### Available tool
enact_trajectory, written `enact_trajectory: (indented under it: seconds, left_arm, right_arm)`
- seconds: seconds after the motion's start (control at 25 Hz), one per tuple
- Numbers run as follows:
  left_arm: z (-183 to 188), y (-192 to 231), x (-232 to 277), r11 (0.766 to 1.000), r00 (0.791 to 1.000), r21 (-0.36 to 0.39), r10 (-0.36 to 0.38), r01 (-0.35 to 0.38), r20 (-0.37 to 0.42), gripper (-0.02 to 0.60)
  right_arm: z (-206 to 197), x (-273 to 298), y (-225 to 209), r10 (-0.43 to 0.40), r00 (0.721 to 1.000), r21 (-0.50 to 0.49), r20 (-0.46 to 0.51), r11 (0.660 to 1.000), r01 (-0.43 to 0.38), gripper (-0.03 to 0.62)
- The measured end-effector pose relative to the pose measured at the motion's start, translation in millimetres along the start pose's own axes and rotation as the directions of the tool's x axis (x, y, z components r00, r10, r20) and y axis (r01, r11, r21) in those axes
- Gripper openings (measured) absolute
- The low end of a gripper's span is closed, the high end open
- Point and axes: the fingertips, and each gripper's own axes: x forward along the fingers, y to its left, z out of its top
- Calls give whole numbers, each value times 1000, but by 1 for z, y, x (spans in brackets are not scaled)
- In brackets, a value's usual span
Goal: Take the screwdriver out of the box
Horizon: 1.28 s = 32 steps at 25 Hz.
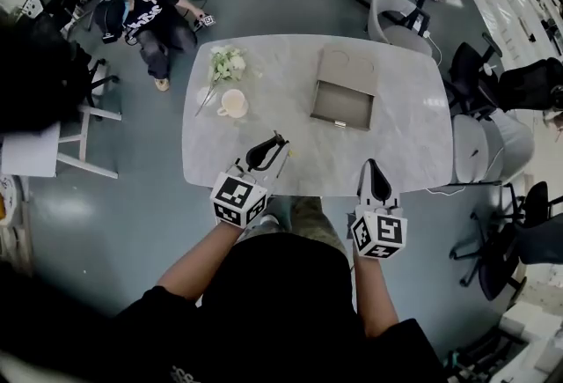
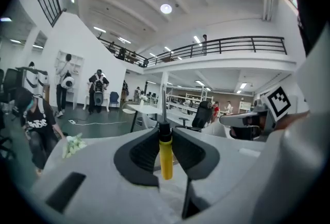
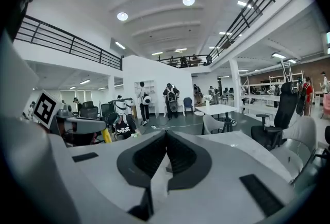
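Observation:
A yellow-handled screwdriver (image 2: 165, 153) stands upright between the pads of my left gripper (image 2: 165, 127), its black collar and thin metal shaft rising above the jaws. In the head view the left gripper (image 1: 278, 143) hovers over the near edge of the table, well short of the box (image 1: 345, 92), which lies open with its grey tray showing nothing inside. My right gripper (image 1: 374, 166) hangs over the same edge further right. In the right gripper view its jaws meet at the tips with nothing between them (image 3: 166, 133), and the screwdriver's yellow handle (image 3: 106, 135) shows at the left.
On the white marble table (image 1: 396, 143) lie a bunch of pale flowers (image 1: 227, 64) and a cup (image 1: 234, 103) at the left. Grey chairs (image 1: 479, 148) stand along the right side. A person (image 1: 149, 16) sits on the floor beyond the table.

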Motion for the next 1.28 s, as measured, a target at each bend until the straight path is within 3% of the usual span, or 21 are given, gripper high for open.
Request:
enact_trajectory:
  seconds: [0.16,0.4,1.28]
  left_arm:
    - [8,13,-35,994,995,43,97,-98,28,85]
    - [19,29,-60,988,988,56,143,-147,65,86]
    - [24,50,-80,985,985,66,153,-158,78,85]
  right_arm:
    - [11,-3,20,-7,1000,-72,14,997,8,11]
    - [18,5,42,21,999,-115,26,993,-17,11]
    - [13,17,85,47,999,-154,8,987,-45,11]
